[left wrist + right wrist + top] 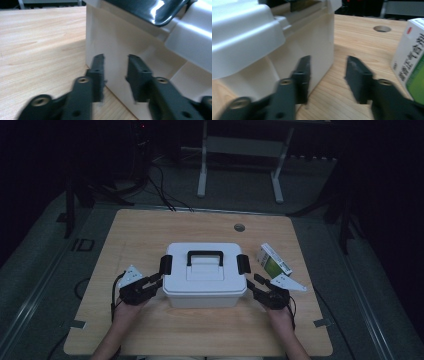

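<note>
A white box [205,280] with a black handle [205,256] sits in the middle of the desk [150,230]. The left claw [159,279] is spread at the box's 9 o'clock side, and the right claw [253,285] is spread at its 3 o'clock side. A small green and white carton [273,259] lies just past the right claw, at about 2 o'clock from the box.

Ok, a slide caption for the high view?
Two open claws, left and right, flank a closed white storage box; small green-white carton alongside.
</note>
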`<action>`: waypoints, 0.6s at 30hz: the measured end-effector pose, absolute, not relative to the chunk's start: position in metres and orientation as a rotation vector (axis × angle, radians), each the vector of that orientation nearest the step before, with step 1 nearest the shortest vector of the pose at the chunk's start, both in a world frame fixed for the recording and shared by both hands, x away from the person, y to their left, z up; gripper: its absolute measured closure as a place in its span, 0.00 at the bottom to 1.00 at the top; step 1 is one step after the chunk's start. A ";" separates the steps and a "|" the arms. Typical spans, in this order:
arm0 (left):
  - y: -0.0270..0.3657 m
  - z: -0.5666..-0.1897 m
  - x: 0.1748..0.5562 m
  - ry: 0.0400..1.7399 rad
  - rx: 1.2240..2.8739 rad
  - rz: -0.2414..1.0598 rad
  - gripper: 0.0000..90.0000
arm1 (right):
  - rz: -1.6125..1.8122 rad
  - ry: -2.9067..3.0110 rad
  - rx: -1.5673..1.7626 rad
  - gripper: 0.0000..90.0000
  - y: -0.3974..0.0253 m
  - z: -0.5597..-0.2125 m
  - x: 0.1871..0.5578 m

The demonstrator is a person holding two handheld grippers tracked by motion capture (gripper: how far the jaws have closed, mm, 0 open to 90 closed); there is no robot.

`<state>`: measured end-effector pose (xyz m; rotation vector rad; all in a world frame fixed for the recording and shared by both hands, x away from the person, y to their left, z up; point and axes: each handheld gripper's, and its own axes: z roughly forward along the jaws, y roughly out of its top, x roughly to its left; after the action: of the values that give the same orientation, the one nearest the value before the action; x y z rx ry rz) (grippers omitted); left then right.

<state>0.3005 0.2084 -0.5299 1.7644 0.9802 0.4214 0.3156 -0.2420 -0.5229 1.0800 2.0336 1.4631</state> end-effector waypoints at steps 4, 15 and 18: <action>0.215 -0.533 0.302 0.997 1.763 0.384 0.49 | 1.517 2.037 1.082 0.26 -0.247 -0.525 0.318; 0.226 -0.533 0.303 0.981 1.816 0.346 0.35 | 1.502 2.141 0.949 0.16 -0.251 -0.533 0.321; 0.228 -0.531 0.304 0.976 1.848 0.325 0.31 | 1.505 2.143 0.947 0.16 -0.252 -0.533 0.320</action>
<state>0.3042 0.2282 -0.5314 1.8480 0.9758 0.3252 0.3203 -0.2521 -0.5332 0.9465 2.1428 1.5052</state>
